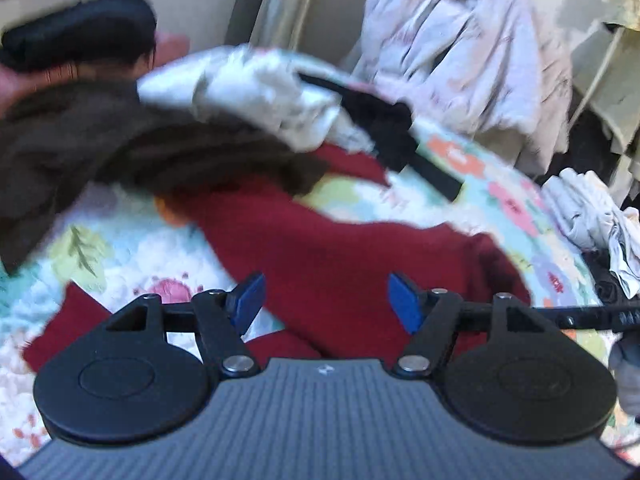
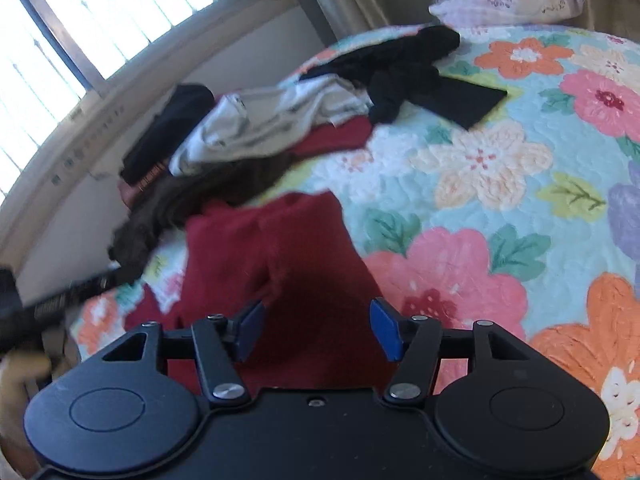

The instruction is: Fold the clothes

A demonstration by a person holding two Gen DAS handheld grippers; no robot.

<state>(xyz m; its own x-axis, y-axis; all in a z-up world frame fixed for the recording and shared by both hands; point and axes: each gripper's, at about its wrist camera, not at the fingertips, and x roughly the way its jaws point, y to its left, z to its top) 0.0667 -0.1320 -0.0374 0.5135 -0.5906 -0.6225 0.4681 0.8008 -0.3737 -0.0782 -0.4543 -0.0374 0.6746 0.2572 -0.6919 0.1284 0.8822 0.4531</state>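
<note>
Floral bedspread (image 2: 480,168) on bed, red garment (image 1: 340,248) spread across it, left gripper (image 1: 326,300) and right gripper (image 2: 318,330) fingers apart, gripping nothing

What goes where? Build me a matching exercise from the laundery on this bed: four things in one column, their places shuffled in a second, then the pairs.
Things:
1. red garment
2. white garment
3. brown garment
4. floral quilt

Places:
A. spread beneath all the clothes
B. nearest, just ahead of the right tool
C. crumpled on top of the pile
D. at the bed's edge towards the window wall, below the white one

Pairs: 1-B, 2-C, 3-D, 4-A
</note>
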